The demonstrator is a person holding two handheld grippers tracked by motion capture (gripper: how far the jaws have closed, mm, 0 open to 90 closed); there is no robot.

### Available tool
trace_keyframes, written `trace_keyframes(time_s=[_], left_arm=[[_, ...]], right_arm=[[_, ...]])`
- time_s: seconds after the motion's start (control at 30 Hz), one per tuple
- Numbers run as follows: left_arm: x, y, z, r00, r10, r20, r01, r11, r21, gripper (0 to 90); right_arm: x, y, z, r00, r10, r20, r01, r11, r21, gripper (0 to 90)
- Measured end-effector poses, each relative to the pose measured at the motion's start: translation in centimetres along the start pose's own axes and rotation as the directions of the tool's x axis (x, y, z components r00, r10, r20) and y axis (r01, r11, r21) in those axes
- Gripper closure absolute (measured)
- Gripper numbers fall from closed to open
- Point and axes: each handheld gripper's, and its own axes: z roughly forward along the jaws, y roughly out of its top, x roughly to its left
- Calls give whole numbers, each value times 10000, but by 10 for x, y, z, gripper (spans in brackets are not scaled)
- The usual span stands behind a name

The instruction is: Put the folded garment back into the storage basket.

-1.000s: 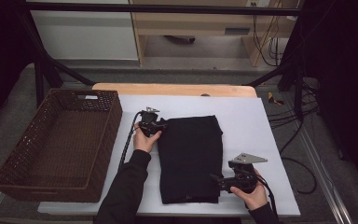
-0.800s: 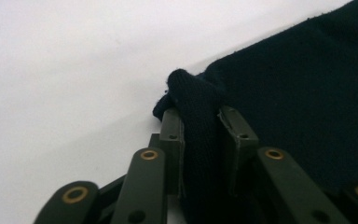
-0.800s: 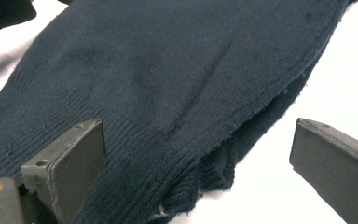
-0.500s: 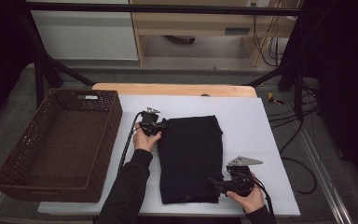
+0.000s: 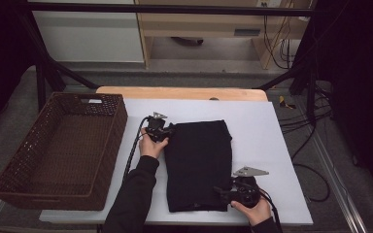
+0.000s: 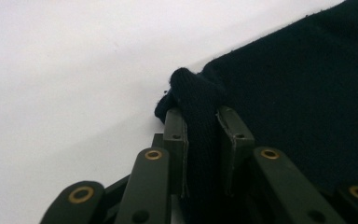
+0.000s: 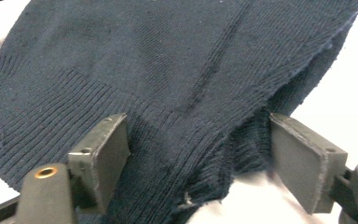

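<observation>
On the white table (image 5: 267, 141) lies a folded dark navy knitted sweater (image 5: 199, 165), ribbed at its hem. The left gripper (image 5: 167, 132) pinches its far corner; the right gripper (image 5: 222, 191) has been closing, its jaws still apart around the near hem.

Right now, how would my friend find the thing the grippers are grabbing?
Look at the white table, right of the brown wicker basket. A folded dark knitted sweater lies flat there, ribbed along one edge, the only cloth there.
</observation>
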Motion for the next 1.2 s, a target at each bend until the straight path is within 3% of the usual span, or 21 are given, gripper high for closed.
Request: trace_keyframes(time_s=[0.17, 0.37, 0.7, 1.0, 1.1, 1.2], left_arm=[[-1, 1, 0, 9999, 86, -71, -86, 10000, 30, 745], [-3, 1, 0, 9999, 104, -132, -104, 9999, 26, 752], [-2, 1, 0, 10000, -79, -53, 79, 10000, 5, 764], [0, 3, -1, 9996, -265, 84, 265, 9996, -7, 776], [1, 5, -3, 9986, -503, 157, 502, 9987, 92, 777], [0, 7, -5, 9993, -356, 98, 355, 9994, 29, 779]], right_arm=[[4, -1, 0, 9999, 2, 131, -2, 10000, 25, 326], [11, 0, 0, 9997, 228, 44, -229, 9996, 176, 502], [6, 2, 1, 9923, 1194, -340, -1181, 9923, 380, 674], [1, 2, 0, 9824, 1762, -612, -1735, 9837, 465, 723], [-1, 2, -1, 9807, 1831, -687, -1801, 9825, 478, 724], [-1, 3, -1, 9804, 1840, -710, -1810, 9824, 471, 724]])
